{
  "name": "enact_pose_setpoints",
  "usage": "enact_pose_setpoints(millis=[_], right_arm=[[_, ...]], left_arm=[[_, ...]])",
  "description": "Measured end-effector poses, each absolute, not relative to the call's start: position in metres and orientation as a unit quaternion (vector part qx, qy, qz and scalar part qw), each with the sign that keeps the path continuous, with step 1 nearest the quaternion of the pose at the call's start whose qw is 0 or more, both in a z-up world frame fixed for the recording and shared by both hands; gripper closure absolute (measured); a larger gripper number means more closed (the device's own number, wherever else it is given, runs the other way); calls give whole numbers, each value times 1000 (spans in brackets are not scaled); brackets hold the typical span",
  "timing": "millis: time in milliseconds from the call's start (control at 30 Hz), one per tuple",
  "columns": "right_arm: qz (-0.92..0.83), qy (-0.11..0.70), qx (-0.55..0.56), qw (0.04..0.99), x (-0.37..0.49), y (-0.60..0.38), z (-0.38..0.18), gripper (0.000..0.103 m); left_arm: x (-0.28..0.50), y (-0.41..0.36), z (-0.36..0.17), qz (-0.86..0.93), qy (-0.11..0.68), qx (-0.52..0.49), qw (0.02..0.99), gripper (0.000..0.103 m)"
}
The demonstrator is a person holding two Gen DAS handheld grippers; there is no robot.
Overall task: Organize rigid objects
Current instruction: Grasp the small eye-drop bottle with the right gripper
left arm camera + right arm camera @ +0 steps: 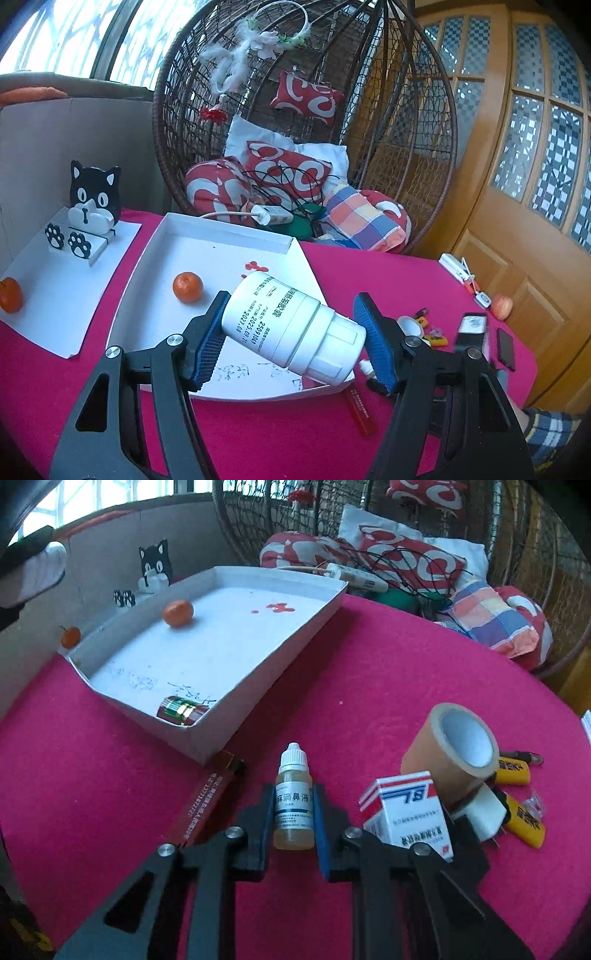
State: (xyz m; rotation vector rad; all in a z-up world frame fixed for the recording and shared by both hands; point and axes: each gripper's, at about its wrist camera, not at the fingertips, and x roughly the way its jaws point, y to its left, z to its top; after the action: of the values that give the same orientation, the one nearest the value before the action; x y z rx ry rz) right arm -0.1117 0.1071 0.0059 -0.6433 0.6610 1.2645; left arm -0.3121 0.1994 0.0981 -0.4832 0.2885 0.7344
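tray [280, 653] floor: broad bare middle, open from above | blockers inside: orange [178, 613] far end, red-green can [181, 710] near corner | right of tray: bare cloth lane | further right: tape roll [452, 753], box [410, 810], lighters [521, 818] crowded

The white bottle [291, 328] hid part of the handwriting on the tray [207, 236] floor, and its small print was too fine to read. A red pen [360, 413] near the bench's front edge lay partly under the tray's corner. In the right wrist view, the tape roll [448, 753] covered parts of two yellow lighters [517, 771], and the small box [410, 812] was partly behind the right claw [293, 812] arm. A white-gloved shape [40, 572] was cut off at the left edge.
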Motion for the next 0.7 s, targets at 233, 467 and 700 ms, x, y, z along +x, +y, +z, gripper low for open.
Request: enact_pose_setpoints(millis=[233,467,700], right_arm=[[582,223,-207,754,-118,82,77,85],[594,187,-156,767,-124,71,115,85],[597,187,-127,770,-119,77,130,85]], left_arm=[[-303,190,104,374,150,-202,893,35],[-296,180,112,381,156,-183,893,35],[-293,176,123,389,162,-159,893,35]])
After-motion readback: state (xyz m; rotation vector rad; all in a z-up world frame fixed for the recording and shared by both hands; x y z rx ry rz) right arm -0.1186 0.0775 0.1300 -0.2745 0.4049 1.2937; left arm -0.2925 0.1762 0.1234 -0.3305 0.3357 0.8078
